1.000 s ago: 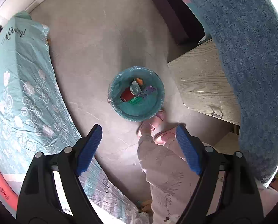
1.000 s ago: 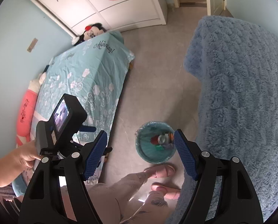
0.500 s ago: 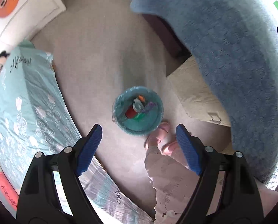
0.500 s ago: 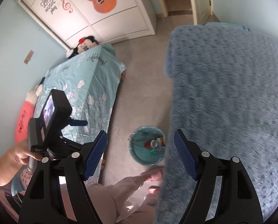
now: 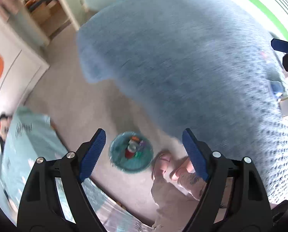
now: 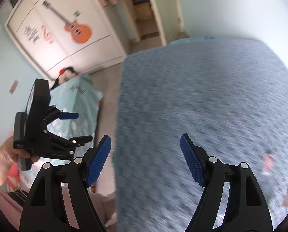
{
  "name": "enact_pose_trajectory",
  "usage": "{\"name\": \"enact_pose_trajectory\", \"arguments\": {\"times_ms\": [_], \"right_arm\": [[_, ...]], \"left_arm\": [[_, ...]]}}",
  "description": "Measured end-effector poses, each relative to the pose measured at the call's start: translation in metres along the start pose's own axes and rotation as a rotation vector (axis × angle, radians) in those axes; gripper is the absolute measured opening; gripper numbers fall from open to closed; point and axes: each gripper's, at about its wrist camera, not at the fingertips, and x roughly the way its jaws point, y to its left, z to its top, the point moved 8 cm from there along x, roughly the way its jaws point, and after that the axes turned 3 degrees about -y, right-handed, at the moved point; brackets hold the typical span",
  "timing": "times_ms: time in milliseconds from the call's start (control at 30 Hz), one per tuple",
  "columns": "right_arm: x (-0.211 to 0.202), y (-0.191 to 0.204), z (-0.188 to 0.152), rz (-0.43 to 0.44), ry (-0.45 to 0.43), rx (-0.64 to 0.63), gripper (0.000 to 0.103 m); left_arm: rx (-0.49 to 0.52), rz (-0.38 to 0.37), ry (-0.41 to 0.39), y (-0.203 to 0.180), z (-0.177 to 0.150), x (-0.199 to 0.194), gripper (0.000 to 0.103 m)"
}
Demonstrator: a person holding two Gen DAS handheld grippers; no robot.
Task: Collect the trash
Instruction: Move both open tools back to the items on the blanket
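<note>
Both claws gape with nothing in them: left gripper (image 5: 144,150) hangs high over the bin (image 5: 131,152), already lined and holding trash, while right gripper (image 6: 145,158) faces the blue bed (image 6: 211,106), likely hunting more litter.

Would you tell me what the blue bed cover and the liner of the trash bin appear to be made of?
Blue bed cover: seemingly plush fleece, matte with a nubby, dimpled pile; blur leaves it open. Trash bin liner: probably thin teal plastic film, glossy and crinkled at the rim.
</note>
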Motion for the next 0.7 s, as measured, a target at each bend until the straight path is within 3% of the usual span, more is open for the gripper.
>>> {"name": "enact_pose_trajectory", "arguments": {"times_ms": [300,700], "right_arm": [[-0.1,-0.107,-0.056,-0.183,-0.08,0.124,0.074],[-0.2,-0.232,-0.126,-0.355,-0.083,0.198,0.074]], "left_arm": [[0.211,-0.074,-0.071,-0.126,0.055,-0.019,0.078],[0.416,-0.153,-0.121,-0.3,0.114,-0.035,0.078]]}}
